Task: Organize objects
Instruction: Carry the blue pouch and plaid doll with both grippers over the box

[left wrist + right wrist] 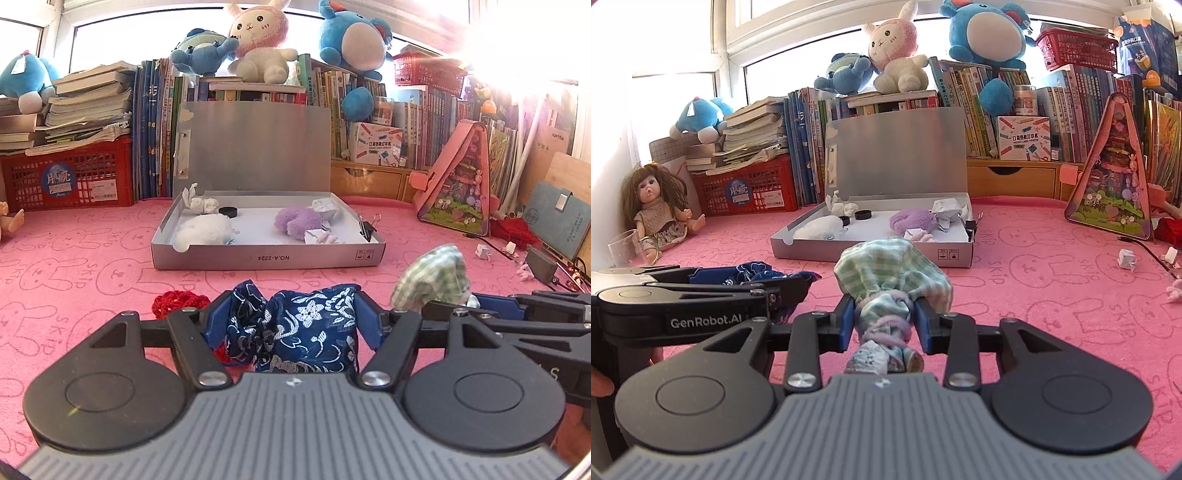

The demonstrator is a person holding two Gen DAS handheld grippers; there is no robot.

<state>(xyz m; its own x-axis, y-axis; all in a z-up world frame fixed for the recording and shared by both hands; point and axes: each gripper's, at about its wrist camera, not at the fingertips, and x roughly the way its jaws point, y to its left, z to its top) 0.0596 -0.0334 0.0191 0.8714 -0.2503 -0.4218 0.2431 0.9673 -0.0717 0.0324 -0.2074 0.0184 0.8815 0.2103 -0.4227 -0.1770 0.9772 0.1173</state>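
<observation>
Pink bunny-print cloth covers the surface, with a doll far left and books behind; near left, the left gripper pinches a navy floral fabric pouch, soft, light and crushable, best held at its gathered neck. To its right the right gripper is pressed together on a green checked cloth bundle, equally limp, squeezed at its tied waist. Beyond stands the open grey box, its purple plush and binder clip crowding the right side, so the middle looks freest.
</observation>
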